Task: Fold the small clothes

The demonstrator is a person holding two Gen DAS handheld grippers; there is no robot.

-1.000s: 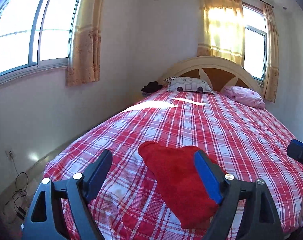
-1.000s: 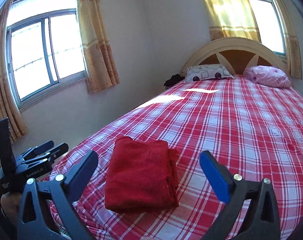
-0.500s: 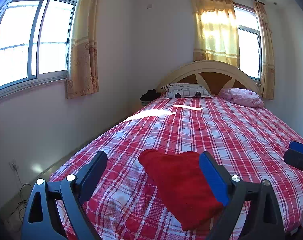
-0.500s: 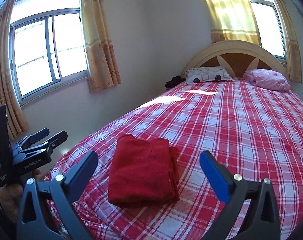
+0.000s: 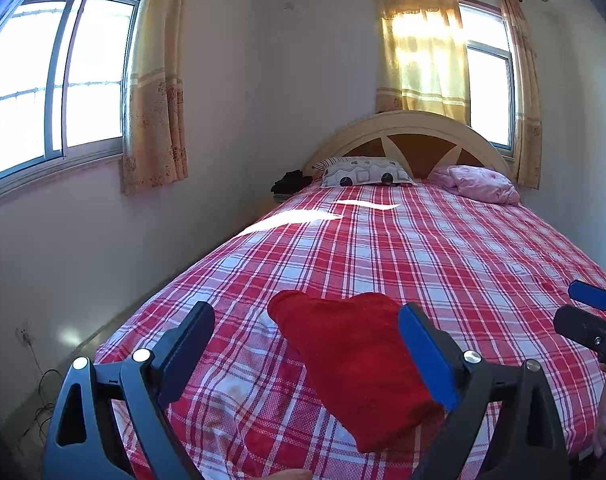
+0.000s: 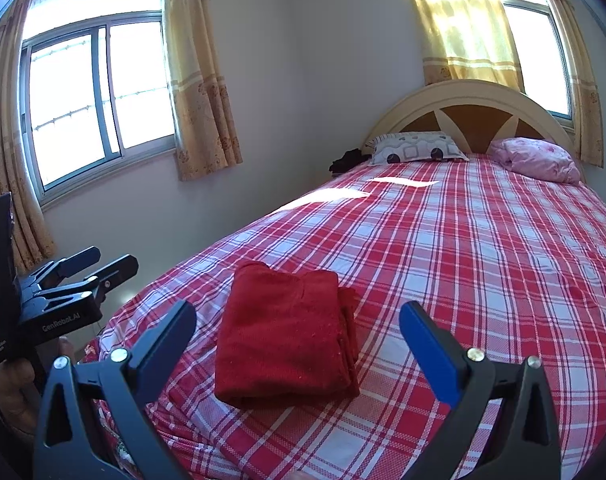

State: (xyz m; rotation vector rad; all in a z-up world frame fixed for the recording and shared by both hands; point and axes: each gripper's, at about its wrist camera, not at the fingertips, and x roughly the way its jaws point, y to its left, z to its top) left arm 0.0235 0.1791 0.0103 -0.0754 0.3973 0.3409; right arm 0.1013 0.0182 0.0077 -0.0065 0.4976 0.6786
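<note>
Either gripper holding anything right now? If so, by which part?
Nothing held. Left gripper and right gripper are both open and empty; the folded red cloth lies free on the bed.

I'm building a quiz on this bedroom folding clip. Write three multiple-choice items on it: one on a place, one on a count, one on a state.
1. Where does the red garment lie?
A. near the foot of the bed
B. against the headboard
C. on the floor

2. How many pillows lie at the head of the bed?
A. one
B. two
C. four

3. What state is the right tool in?
A. shut on the garment
B. open, holding nothing
C. shut on a pillow

Key: 1 A, it rests folded on the plaid cover close to both tools. 2 B, a patterned pillow and a pink pillow. 3 B, its fingers stand wide apart above the cloth.
</note>
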